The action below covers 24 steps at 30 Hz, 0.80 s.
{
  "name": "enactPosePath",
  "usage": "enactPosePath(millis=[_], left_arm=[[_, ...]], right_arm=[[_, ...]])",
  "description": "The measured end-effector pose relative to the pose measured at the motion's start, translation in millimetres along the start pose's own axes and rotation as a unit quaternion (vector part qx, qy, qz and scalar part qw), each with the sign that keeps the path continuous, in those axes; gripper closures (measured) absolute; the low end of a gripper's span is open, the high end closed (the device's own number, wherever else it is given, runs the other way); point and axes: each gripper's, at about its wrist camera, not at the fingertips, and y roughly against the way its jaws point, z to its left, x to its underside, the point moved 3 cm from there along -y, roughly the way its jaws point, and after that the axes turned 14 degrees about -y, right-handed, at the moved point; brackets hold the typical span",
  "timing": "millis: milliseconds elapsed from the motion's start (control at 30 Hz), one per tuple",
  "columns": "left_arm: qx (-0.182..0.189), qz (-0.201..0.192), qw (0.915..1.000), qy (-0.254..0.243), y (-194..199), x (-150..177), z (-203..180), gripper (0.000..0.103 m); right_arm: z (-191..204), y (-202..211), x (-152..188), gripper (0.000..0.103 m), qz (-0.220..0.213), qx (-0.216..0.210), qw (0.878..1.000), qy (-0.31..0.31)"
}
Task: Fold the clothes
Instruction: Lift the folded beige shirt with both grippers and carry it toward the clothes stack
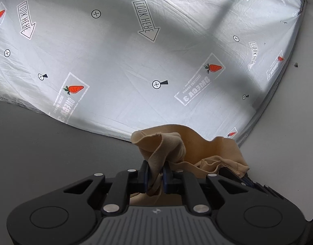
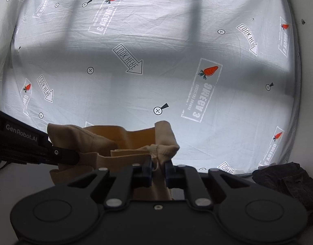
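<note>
Left claw (image 1: 156, 175): your jaws are clamped on a bunched corner of the tan garment (image 1: 176, 143)
Right claw (image 2: 158, 169): your jaws pinch another gathered edge of the same garment (image 2: 123, 140)
Garment: it hangs between your two claws, held up over the near edge of the sheet
Dark cloth (image 2: 287, 181): it lies crumpled low on your right
Sheet (image 1: 115, 61): white, printed with carrots and arrows, it spreads beyond
</note>
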Motion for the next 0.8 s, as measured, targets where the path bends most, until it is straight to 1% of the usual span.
enactPosePath(millis=[100, 167, 267, 367, 467, 533, 633, 733, 800], left_arm=[[0.026, -0.01, 0.9996, 0.007, 8.9, 2.8, -28.2, 0.089], [0.047, -0.01, 0.9988, -0.008, 8.8, 4.0, -46.6, 0.09], [0.086, -0.006, 0.9962, -0.005, 4.1, 5.3, -68.7, 0.091], [0.126, -0.009, 0.992, -0.005, -3.4, 5.6, -95.6, 0.094], [0.154, -0.01, 0.9878, -0.02, -16.5, 8.1, -124.8, 0.094], [0.166, -0.007, 0.9857, -0.031, -29.7, 11.8, -144.7, 0.094], [0.151, 0.005, 0.9874, -0.048, -54.0, 22.9, -164.9, 0.094], [0.111, 0.015, 0.9918, -0.062, -74.3, 37.7, -173.4, 0.094], [0.083, 0.023, 0.9943, -0.063, -84.9, 48.8, -175.5, 0.094]], right_arm=[[-26.9, 25.4, -10.0, 0.091, -0.003, 0.021, 1.0, -0.005], [-39.9, 38.8, -13.3, 0.091, -0.008, 0.038, 0.999, -0.006], [-58.4, 63.7, -13.0, 0.091, -0.019, 0.089, 0.996, 0.009], [-81.1, 83.0, -16.1, 0.091, -0.008, 0.124, 0.992, -0.005], [-106.1, 98.0, -15.7, 0.091, 0.006, 0.156, 0.988, -0.002], [-126.5, 100.4, -13.6, 0.091, 0.012, 0.163, 0.987, -0.004], [-158.5, 94.9, -6.4, 0.092, 0.019, 0.175, 0.984, -0.006], [-206.4, 81.0, 12.6, 0.092, 0.032, 0.186, 0.982, -0.03], [-239.6, 72.6, 22.6, 0.092, 0.039, 0.188, 0.98, -0.043]])
